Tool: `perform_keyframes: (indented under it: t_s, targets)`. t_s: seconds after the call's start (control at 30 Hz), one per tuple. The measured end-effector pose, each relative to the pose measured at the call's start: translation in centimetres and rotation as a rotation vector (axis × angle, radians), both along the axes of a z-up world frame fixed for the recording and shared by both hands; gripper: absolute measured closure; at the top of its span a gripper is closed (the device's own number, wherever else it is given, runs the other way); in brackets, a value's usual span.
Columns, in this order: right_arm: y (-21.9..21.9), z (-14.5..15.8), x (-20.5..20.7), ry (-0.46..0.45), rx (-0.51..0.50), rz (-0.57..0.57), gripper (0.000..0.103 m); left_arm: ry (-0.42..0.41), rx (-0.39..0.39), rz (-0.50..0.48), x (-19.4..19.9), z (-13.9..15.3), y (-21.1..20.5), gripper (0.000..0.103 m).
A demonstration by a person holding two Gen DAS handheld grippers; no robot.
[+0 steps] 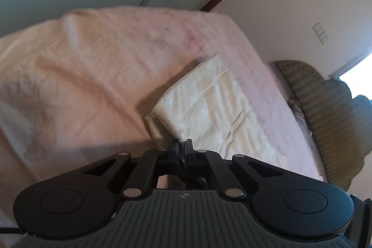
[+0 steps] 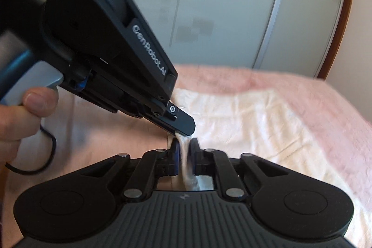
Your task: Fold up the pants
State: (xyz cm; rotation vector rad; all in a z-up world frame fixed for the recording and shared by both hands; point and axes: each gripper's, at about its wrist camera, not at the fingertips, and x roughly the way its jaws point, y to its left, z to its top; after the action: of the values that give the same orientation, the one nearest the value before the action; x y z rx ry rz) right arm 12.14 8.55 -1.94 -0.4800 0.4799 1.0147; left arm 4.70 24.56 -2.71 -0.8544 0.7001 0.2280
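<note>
The cream pants (image 1: 209, 106) lie folded into a long strip on the pink bed cover (image 1: 93, 76), running away to the upper right. My left gripper (image 1: 182, 143) is shut on the near corner of the pants and lifts it a little. In the right wrist view the pants (image 2: 244, 122) spread across the cover, and my right gripper (image 2: 184, 145) is shut on a pinch of the same near edge. The left gripper (image 2: 181, 129) comes in from the upper left, its tip clamped on the cloth right beside mine.
The bed cover (image 2: 302, 94) fills most of both views. A wicker headboard (image 1: 325, 113) stands at the right, with a wall socket (image 1: 320, 33) above it. Sliding wardrobe doors (image 2: 220, 4) stand behind the bed. A hand (image 2: 21, 113) holds the left gripper's handle.
</note>
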Motion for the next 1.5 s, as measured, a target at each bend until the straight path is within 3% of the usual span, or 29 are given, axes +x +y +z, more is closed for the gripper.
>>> perform_keyframes:
  t_s: [0.13, 0.23, 0.4, 0.5, 0.53, 0.67, 0.73, 0.77, 0.83, 0.87, 0.97, 1.1, 1.17, 1.23, 1.33, 1.5]
  targets:
    - [-3.9, 1.9, -0.1, 0.124, 0.134, -0.049, 0.09, -0.007, 0.052, -0.004, -0.1, 0.3, -0.6, 0.102]
    - [-10.4, 4.3, -1.3, 0.116, 0.232, -0.147, 0.09, -0.001, 0.084, -0.01, -0.1, 0.6, -0.9, 0.102]
    - [-22.9, 3.9, -1.5, 0.13, 0.185, -0.473, 0.089, 0.008, 0.124, -0.002, 0.0, 0.9, -1.6, 0.102]
    - [-28.7, 1.0, -2.1, 0.257, 0.152, -0.623, 0.089, 0.024, 0.143, 0.007, 0.1, 1.0, -1.9, 0.102]
    - [-29.6, 0.0, -2.6, 0.319, 0.129, -0.638, 0.09, 0.03, 0.152, 0.006, 0.2, 1.1, -2.0, 0.102]
    - [-32.5, 0.2, -6.0, 0.296, 0.239, -0.643, 0.089, 0.063, 0.209, 0.016, 0.5, 1.8, -2.9, 0.101]
    - [-34.0, 0.9, -6.6, 0.239, 0.326, -0.708, 0.088, 0.075, 0.233, 0.024, 0.4, 2.4, -3.3, 0.088]
    - [-34.8, 0.8, -6.0, 0.261, 0.347, -0.732, 0.088, 0.075, 0.249, 0.029, 0.2, 2.9, -3.6, 0.089]
    - [-36.0, -0.4, -5.2, 0.332, 0.307, -0.752, 0.088, 0.071, 0.319, 0.052, -0.4, 4.2, -4.4, 0.088]
    - [-36.2, -0.8, -5.2, 0.321, 0.292, -0.77, 0.088, 0.061, 0.354, 0.058, -0.7, 4.9, -4.9, 0.088]
    - [-40.1, -0.3, -7.6, 0.293, 0.438, -0.833, 0.087, 0.028, 0.42, 0.054, -0.8, 6.8, -6.6, 0.084]
    - [-47.8, 0.0, -10.5, 0.209, 0.51, -1.137, 0.082, -0.035, 0.412, -0.126, 2.0, 8.0, -11.1, 0.064]
    - [-52.1, -0.9, -11.9, 0.224, 0.52, -1.28, 0.06, -0.059, 0.434, -0.244, 3.7, 7.8, -14.8, 0.059]
    - [-55.0, -1.6, -13.7, 0.229, 0.526, -1.385, 0.059, -0.077, 0.438, -0.379, 5.2, 7.3, -18.7, 0.058]
    - [-58.0, -1.2, -18.1, 0.148, 0.72, -1.496, 0.056, -0.091, 0.443, -0.568, 6.9, 6.4, -24.9, 0.056]
    - [-61.5, -3.9, -19.5, 0.334, 0.922, -1.539, 0.057, -0.099, 0.456, -0.8, 7.9, 4.1, -32.6, 0.056]
